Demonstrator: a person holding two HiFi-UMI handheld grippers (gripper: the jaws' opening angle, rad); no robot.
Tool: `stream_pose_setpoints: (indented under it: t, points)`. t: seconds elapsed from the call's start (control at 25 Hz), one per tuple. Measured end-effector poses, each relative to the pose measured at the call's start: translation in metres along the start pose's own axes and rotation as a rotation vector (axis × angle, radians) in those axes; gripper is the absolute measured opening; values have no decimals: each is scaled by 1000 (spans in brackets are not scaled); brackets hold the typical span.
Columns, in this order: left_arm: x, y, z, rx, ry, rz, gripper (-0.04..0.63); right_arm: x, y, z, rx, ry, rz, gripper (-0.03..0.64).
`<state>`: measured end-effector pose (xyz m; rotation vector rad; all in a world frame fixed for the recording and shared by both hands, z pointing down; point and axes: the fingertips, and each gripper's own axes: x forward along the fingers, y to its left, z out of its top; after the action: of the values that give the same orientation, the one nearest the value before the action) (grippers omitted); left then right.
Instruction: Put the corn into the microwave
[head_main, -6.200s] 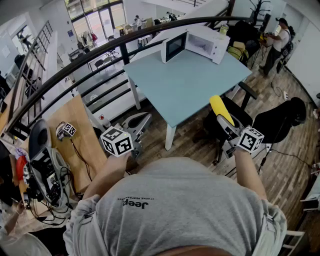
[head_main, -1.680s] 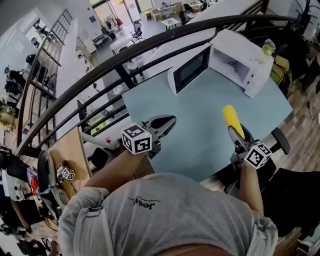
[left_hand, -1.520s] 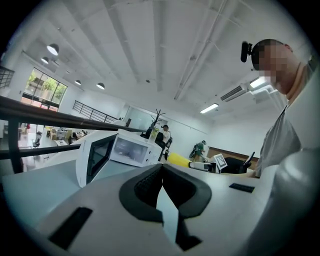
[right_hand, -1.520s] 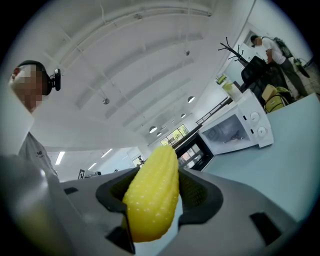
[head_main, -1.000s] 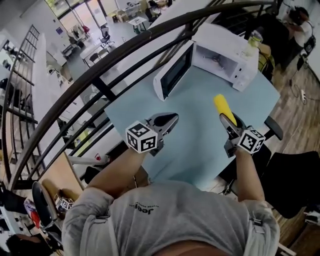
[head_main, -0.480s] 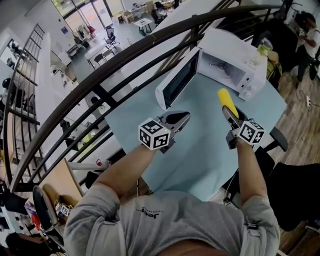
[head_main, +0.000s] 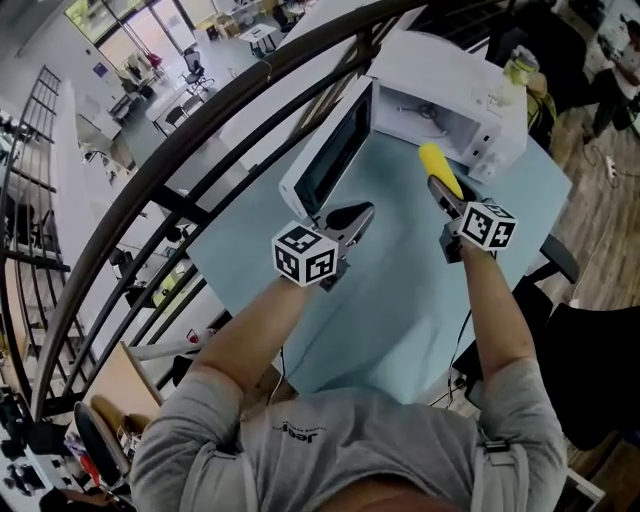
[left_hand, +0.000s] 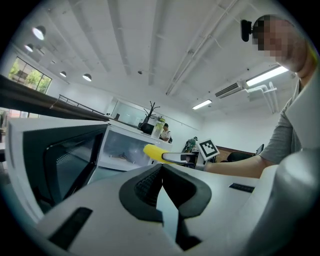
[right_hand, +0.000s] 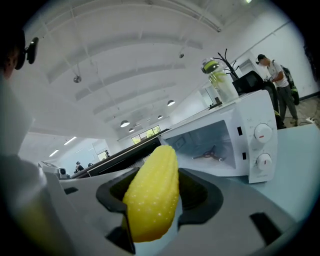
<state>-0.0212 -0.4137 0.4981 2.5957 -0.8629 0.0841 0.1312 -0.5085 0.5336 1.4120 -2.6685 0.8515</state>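
A white microwave (head_main: 455, 75) stands at the far end of the light blue table (head_main: 400, 300), its door (head_main: 325, 165) swung open to the left. My right gripper (head_main: 443, 190) is shut on a yellow corn cob (head_main: 436, 162), which sticks out past the fingertips just in front of the open cavity (right_hand: 205, 147). The right gripper view shows the corn (right_hand: 152, 197) wedged between the dark pads. My left gripper (head_main: 352, 213) hovers over the table beside the door, jaws shut and empty. From the left gripper (left_hand: 161, 167) I see the corn (left_hand: 155, 152) ahead of the microwave (left_hand: 125, 147).
A clear bottle with a green lid (head_main: 515, 68) stands on top of the microwave. A dark curved railing (head_main: 200, 120) runs behind the table on the left. A black chair (head_main: 590, 370) sits right of the table. A person (right_hand: 275, 85) stands far off.
Both grippers have moved forward over the table towards the microwave. The corn has come from mid-table to just in front of the open cavity.
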Motion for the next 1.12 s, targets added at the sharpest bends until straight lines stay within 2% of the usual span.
stream_pose_setpoints:
  t: [0.6, 1.12]
  points:
    - [90, 44, -26, 5, 19, -45, 18, 114, -90, 11, -92, 47, -183, 252]
    - [147, 82, -22, 34, -46, -12, 18, 178, -148, 12, -197, 92, -301, 252]
